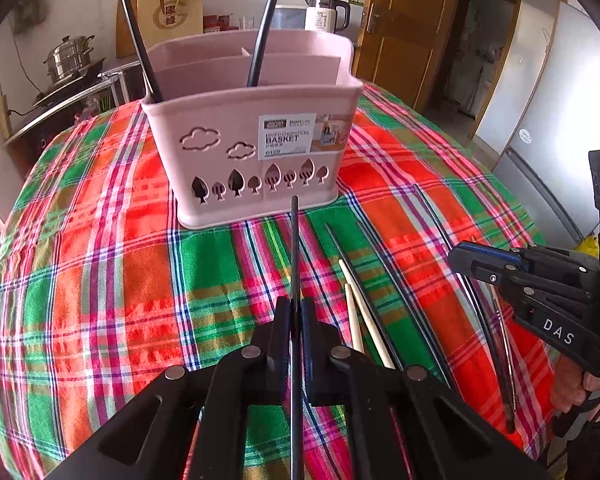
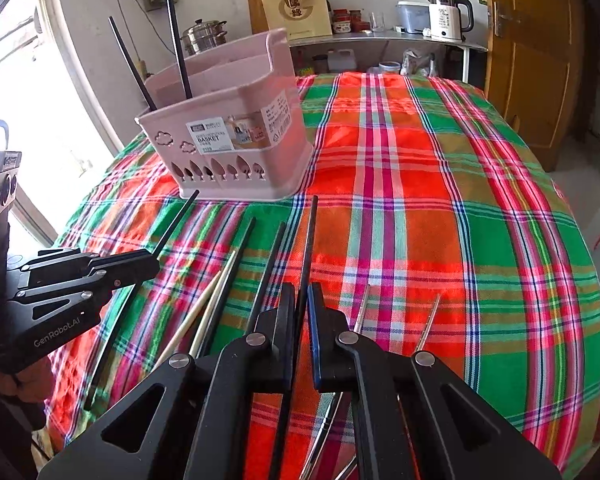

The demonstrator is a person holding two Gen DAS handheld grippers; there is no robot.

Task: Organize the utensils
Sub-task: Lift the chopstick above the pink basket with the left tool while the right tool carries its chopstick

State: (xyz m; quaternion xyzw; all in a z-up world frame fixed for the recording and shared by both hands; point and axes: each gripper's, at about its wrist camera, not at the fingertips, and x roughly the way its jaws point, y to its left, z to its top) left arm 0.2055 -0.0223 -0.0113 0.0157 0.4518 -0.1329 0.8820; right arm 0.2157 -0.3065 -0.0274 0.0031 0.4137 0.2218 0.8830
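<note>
The left gripper [image 1: 296, 312] has its jaws nearly closed on a black chopstick [image 1: 295, 240], which runs straight forward along the fingers with its tip near the foot of the pink basket [image 1: 252, 128]; held lengthwise like this, it seems ready to be raised and dropped in from above; the right gripper [image 2: 301, 312] has its jaws close together around another black chopstick [image 2: 310, 240], though whether that one is lifted or lying on the cloth [image 2: 420, 200] I cannot tell; around the jaws more chopsticks lie side by side on the table, two pale wooden ones [image 1: 360, 312] and several dark ones, plus metal ones [image 2: 428, 322] just right of the right gripper, all pointing roughly toward the basket, so each can be taken end-on; the basket stands upright near the far-left of the table, and two black chopsticks [image 1: 260, 32] already lean in its front compartment, so the sorting is partly done.
</note>
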